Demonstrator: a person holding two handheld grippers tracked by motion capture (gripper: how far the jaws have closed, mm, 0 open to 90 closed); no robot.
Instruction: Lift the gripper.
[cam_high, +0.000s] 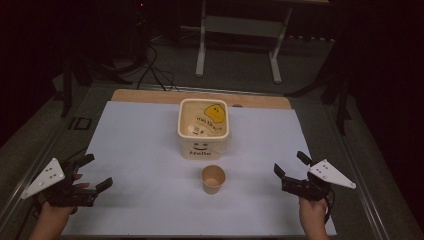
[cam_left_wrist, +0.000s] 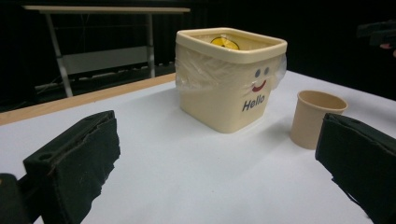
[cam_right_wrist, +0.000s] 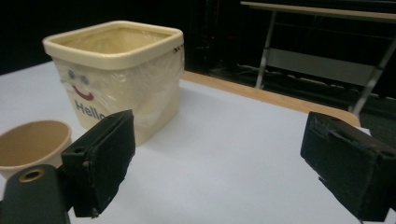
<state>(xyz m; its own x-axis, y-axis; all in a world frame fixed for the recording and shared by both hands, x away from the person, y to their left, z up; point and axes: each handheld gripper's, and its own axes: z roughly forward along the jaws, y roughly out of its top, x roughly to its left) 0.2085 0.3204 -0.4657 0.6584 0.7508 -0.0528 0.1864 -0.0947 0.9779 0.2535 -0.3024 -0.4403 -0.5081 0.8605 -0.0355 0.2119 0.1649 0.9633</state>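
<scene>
cream square plastic bin and tan paper cup sit between left gripper and right gripper, both low, wide open, empty.

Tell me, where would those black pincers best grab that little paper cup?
Probably at the rim of the paper cup, one jaw inside and one outside. It stands upright and open-topped, apart from the bin behind it, so its near wall is free. The right gripper, open, could come in from its own side.
</scene>
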